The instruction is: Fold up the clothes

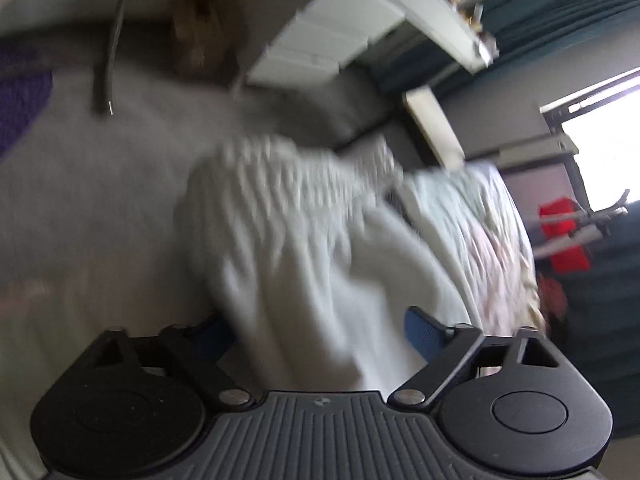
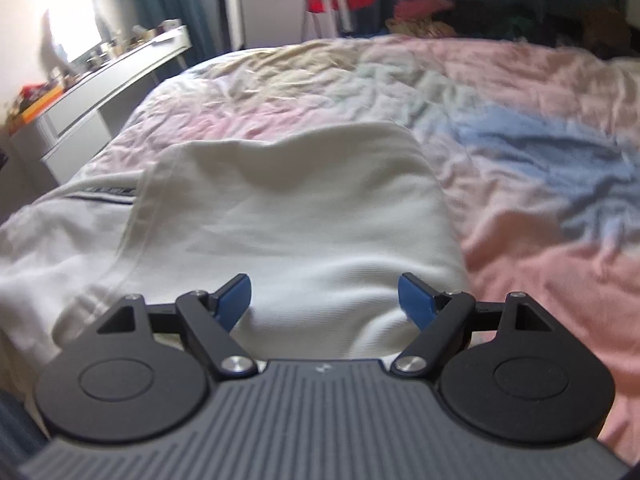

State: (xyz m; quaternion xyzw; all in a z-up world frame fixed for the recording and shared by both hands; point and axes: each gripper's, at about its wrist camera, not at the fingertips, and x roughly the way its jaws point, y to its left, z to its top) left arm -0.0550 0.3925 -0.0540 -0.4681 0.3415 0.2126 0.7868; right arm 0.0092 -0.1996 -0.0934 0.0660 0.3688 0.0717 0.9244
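- On the bed [image 2: 520,128], over its pastel quilt, a white garment [image 2: 304,200] lies spread, one panel turned over the rest.
- Right tongs [image 2: 327,300] hover released above its near edge, blue pads apart, gripping nothing.
- Left tongs [image 1: 320,334] are also spread; blurred white cloth sits between the pads, so contact is unclear.
- Soft, light and limp, the fabric will likely sag and crease; pinching a hem or corner seems best.
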